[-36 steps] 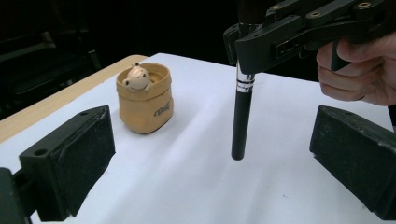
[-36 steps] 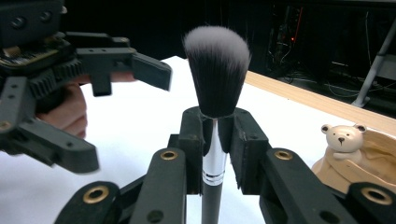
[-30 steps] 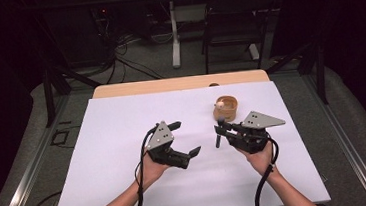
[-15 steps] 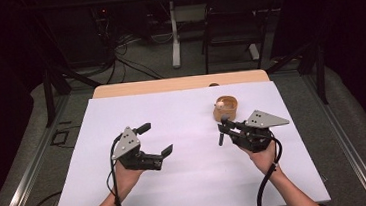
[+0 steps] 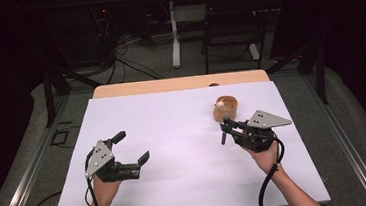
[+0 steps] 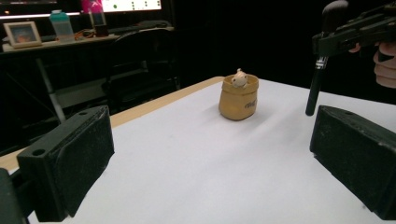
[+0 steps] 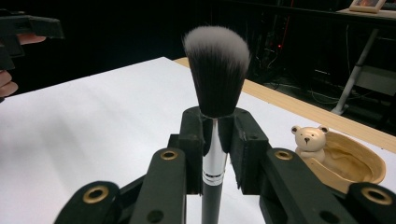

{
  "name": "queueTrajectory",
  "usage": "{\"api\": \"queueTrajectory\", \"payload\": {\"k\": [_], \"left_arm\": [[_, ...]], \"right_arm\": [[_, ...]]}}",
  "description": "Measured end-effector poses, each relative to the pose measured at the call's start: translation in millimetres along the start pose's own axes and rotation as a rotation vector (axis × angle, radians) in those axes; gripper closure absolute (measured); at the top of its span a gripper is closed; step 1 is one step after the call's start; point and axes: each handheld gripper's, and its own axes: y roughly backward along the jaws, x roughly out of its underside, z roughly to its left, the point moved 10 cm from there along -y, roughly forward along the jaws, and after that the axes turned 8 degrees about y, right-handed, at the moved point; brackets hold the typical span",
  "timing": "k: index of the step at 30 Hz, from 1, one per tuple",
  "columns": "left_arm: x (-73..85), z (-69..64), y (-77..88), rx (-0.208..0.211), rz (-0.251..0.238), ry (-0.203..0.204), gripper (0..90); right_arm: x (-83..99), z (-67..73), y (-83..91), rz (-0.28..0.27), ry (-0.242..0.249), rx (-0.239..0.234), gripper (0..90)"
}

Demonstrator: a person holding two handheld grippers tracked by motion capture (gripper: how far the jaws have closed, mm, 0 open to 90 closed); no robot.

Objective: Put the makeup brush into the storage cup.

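In the high view, the left gripper is at the near left part of the white sheet covering the table, and its two black jaws stand wide apart with nothing between them. The left gripper view shows the same: the bare sheet lies between the two pads.

The right gripper is at the right side of the sheet, well apart from the left one. Its jaws are clenched on the silver ferrule of a black-handled makeup brush with dark bristles and pale tips, and the brush stands upright with the bristles on top.

Just behind the right gripper stands a small tan ceramic cup with a cream bear figure at its rim, near the far right edge of the sheet.
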Motion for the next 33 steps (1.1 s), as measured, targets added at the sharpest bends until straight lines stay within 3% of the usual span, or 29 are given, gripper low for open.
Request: {"api": "queueTrajectory", "payload": {"k": [16, 25, 33], "left_arm": [[21.4, 19.4, 38.5, -0.079, 0.030, 0.032, 0.0], [24.3, 19.2, 52.9, -0.058, 0.001, 0.003, 0.0], [26.5, 16.6, 51.7, -0.039, 0.010, -0.012, 0.0]], "right_arm": [[4.8, -0.1, 1.6, 0.027, 0.032, 0.002, 75.9], [5.0, -0.8, 2.8, 0.023, 0.033, 0.001, 75.8], [4.1, 0.1, 3.3, 0.029, 0.040, -0.001, 75.9]]}}
